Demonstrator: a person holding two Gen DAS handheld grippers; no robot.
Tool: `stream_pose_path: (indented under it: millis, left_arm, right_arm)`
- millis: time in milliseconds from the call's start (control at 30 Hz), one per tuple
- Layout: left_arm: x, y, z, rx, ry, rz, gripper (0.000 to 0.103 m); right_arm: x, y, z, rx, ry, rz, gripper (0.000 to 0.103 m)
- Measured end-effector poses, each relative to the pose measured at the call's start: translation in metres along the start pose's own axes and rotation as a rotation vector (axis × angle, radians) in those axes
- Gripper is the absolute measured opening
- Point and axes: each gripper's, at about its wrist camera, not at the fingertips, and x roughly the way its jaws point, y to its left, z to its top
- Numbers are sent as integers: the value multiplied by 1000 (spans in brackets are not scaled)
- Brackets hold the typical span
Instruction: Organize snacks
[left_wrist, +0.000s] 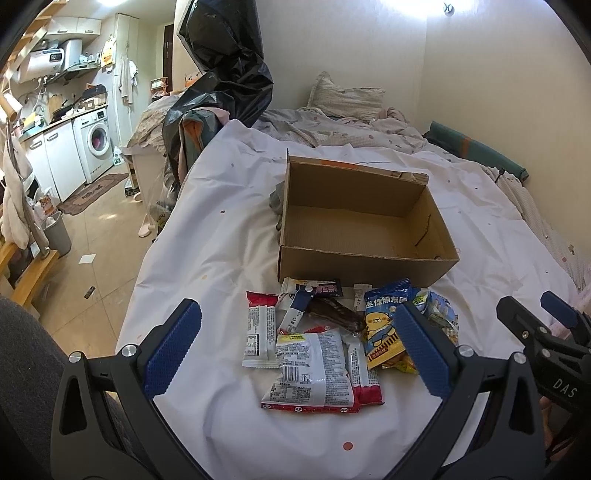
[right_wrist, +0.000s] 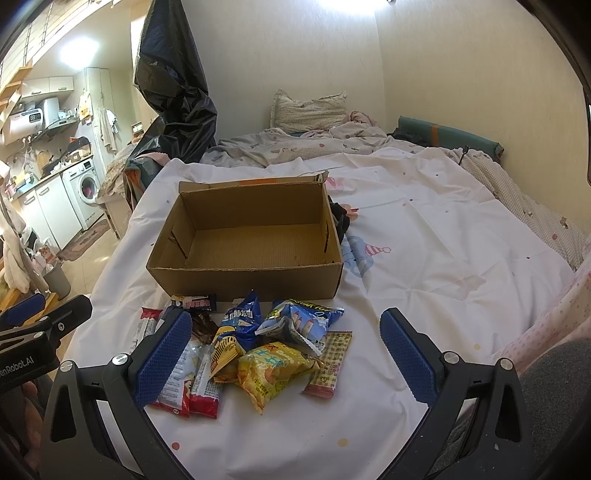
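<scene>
An open, empty cardboard box (left_wrist: 364, 258) (right_wrist: 243, 273) sits on the white bedsheet. In front of it lies a pile of snack packets: a white and red packet (left_wrist: 310, 373), a blue cartoon bag (left_wrist: 384, 321) (right_wrist: 236, 325), a yellow bag (right_wrist: 273, 369), a light blue bag (right_wrist: 303, 321) and a small pink-checked packet (right_wrist: 330, 363). My left gripper (left_wrist: 295, 350) hovers open just before the pile, nothing between its fingers. My right gripper (right_wrist: 284, 362) is open too, low over the near side of the pile. The right gripper's tip (left_wrist: 532, 325) shows at the left view's right edge.
The bed continues behind the box with rumpled bedding and a pillow (right_wrist: 310, 110). A black plastic bag (left_wrist: 229, 62) hangs at the bed's left corner. Left of the bed are the floor, a washing machine (left_wrist: 98, 142) and a small bin (left_wrist: 57, 230). A wall runs along the bed's right.
</scene>
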Motion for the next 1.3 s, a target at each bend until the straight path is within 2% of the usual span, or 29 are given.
stream_pose_path:
  millis: [1300]
  left_arm:
    - [0, 0, 0, 1, 1, 0, 103]
  right_arm:
    - [2, -1, 1, 3, -1, 2, 103]
